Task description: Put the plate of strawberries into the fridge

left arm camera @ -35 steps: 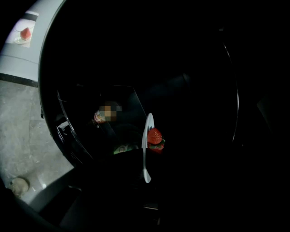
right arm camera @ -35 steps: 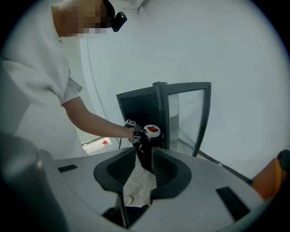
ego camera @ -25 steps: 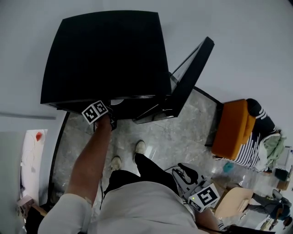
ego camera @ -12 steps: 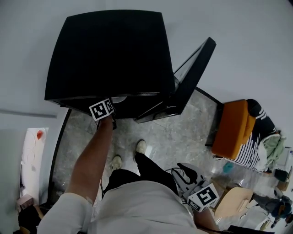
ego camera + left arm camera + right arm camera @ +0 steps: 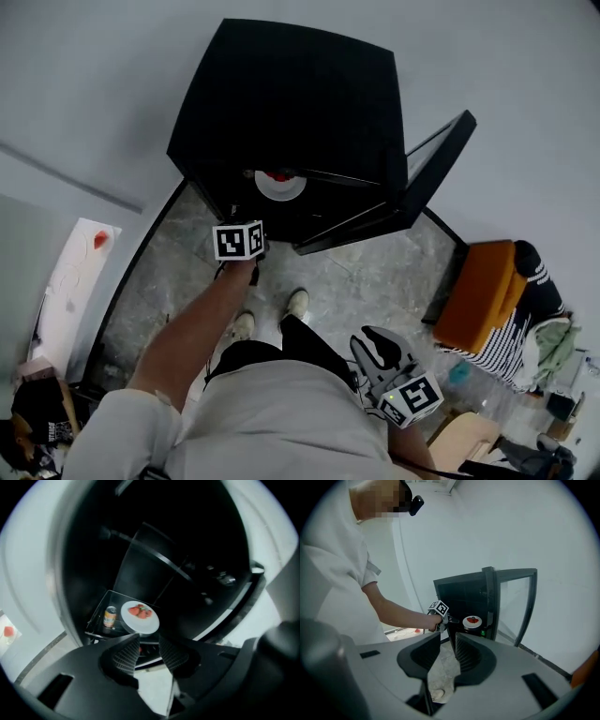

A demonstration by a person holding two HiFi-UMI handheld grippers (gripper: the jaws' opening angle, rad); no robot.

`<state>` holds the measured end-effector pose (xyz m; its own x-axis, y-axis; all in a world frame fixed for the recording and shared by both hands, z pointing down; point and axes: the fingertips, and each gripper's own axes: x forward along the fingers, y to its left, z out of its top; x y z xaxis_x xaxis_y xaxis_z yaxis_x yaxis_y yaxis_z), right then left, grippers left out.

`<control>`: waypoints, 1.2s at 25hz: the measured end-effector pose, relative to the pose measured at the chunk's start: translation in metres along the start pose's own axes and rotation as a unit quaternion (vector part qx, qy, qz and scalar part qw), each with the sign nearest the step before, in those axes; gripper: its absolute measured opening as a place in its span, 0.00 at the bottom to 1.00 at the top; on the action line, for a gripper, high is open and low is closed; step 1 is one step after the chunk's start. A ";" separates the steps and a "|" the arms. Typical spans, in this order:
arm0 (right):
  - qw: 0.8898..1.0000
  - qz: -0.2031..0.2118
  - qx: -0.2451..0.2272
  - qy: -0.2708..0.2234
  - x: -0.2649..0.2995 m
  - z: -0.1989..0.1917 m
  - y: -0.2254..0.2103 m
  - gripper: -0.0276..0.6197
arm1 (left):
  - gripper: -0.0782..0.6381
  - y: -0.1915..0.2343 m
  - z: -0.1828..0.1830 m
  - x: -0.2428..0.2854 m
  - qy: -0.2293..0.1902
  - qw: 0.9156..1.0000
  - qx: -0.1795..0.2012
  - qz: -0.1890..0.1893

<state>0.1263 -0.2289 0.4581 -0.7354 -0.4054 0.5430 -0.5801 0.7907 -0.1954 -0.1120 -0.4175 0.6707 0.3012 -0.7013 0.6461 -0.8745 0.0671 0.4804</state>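
Head view: plate of strawberries (image 5: pixel 279 185) sits inside the open fridge (image 5: pixel 291 94), upper centre. Left gripper view: left gripper (image 5: pixel 149 651) jaws have just been opening, nothing between them, plate just beyond. Right gripper view: right gripper (image 5: pixel 447 648) jaws apart, empty

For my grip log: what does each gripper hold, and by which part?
Nothing. The left gripper has just opened its jaws, empty; the plate of strawberries sits in the fridge. The right gripper is empty too.

Plate (image 5: pixel 279 185) in the fridge (image 5: pixel 281 103), door (image 5: pixel 436 169) open.
The plate sits inside the fridge near its front, strawberries (image 5: pixel 140 611) on it, a can (image 5: pixel 109 617) just left of it; the door stands at the fridge's right.
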 end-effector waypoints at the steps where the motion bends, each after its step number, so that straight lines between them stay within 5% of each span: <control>1: 1.000 0.004 -0.003 -0.003 0.003 0.003 0.006 0.21 | 0.30 -0.004 -0.003 -0.012 0.001 1.000 0.005 -0.013; 9: 0.999 0.029 -0.031 -0.019 0.022 0.014 0.057 0.20 | 0.21 -0.049 -0.030 -0.132 0.016 0.986 0.063 -0.154; 19: 0.996 0.045 -0.068 -0.027 0.033 0.003 0.130 0.10 | 0.13 -0.110 -0.066 -0.286 0.022 0.942 0.147 -0.301; 26: 0.995 0.055 -0.082 -0.034 0.043 0.002 0.172 0.10 | 0.13 -0.131 -0.085 -0.350 0.030 0.910 0.225 -0.346; 30: 0.994 0.057 -0.088 -0.037 0.040 0.004 0.184 0.09 | 0.13 -0.136 -0.096 -0.365 0.032 0.902 0.252 -0.349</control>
<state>-0.0118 -0.1017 0.4406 -0.8208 -0.3359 0.4620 -0.4256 0.8991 -0.1023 -0.0669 -0.1022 0.4266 0.8523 -0.4045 0.3316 -0.5205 -0.7178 0.4624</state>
